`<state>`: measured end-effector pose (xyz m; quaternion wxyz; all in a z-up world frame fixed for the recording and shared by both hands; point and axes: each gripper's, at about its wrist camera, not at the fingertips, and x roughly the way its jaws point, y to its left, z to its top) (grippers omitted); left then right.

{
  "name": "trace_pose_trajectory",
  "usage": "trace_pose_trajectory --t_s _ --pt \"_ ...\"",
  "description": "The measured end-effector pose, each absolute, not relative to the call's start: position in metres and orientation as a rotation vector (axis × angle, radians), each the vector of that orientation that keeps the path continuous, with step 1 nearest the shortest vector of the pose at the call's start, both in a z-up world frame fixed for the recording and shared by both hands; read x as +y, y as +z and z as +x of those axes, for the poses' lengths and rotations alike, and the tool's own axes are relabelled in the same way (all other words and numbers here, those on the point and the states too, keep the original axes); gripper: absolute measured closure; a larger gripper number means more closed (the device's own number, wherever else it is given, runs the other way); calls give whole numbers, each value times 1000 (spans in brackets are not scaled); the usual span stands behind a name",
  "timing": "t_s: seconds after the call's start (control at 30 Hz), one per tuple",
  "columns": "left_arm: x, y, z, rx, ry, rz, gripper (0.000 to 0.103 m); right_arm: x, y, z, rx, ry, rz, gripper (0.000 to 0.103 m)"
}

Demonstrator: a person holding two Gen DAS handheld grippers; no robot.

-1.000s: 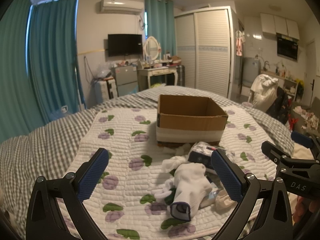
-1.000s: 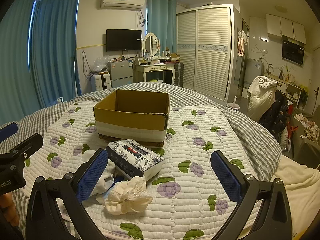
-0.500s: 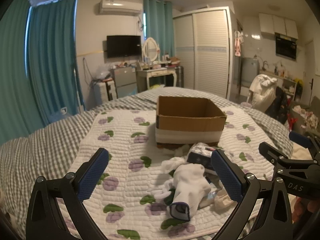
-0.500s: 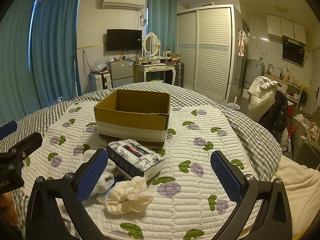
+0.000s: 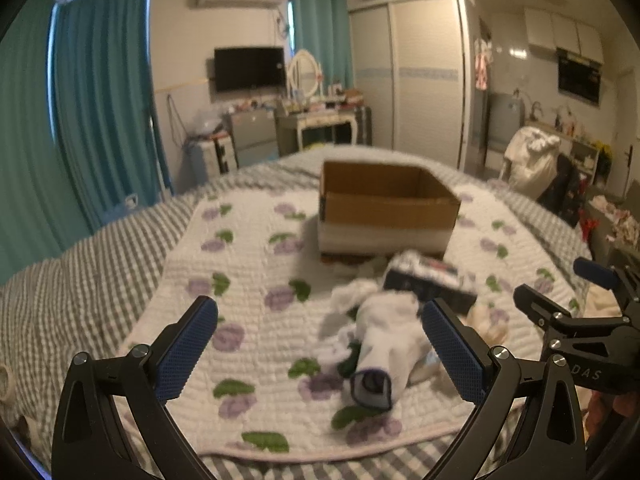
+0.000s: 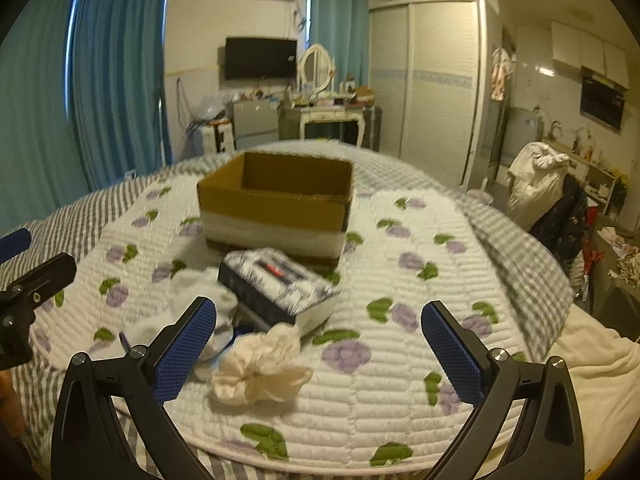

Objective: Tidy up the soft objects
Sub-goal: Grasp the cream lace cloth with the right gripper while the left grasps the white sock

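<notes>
Both the left gripper [image 5: 320, 344] and right gripper [image 6: 319, 344] gape wide and empty over the quilt [image 6: 400, 360], white sock [image 5: 384, 344] at two o'clock of the left, cardboard box [image 6: 276, 212] at twelve

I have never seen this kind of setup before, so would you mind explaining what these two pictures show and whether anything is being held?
There is no robot here: a person holds one set of hand-operated tongs in each hand, with a wide-angle camera on each looking forward along the blue-padded fingers. One picture comes from the left tongs, the other from the right tongs. Both are open and hold nothing. On the quilted bed cover lie a white sock, a crumpled cream cloth and a patterned tissue pack, with an open cardboard box behind them.
</notes>
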<state>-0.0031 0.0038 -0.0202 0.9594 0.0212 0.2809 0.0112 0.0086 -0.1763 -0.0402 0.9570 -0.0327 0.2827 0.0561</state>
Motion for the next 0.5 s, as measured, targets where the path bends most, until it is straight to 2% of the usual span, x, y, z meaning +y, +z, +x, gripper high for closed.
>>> trace_pose_trajectory --t_s 0.17,0.37,0.47,0.5 --pt "-3 -53 5 655 2 67 0 -162 -77 21 671 164 -112 0" --pt "-3 -74 12 720 -4 58 0 -149 -116 41 799 237 -69 6" --pt "-2 -75 14 724 -6 54 0 -145 -126 49 827 253 -63 16" --pt "-2 -75 14 726 -7 54 0 -144 -129 51 841 265 -58 25"
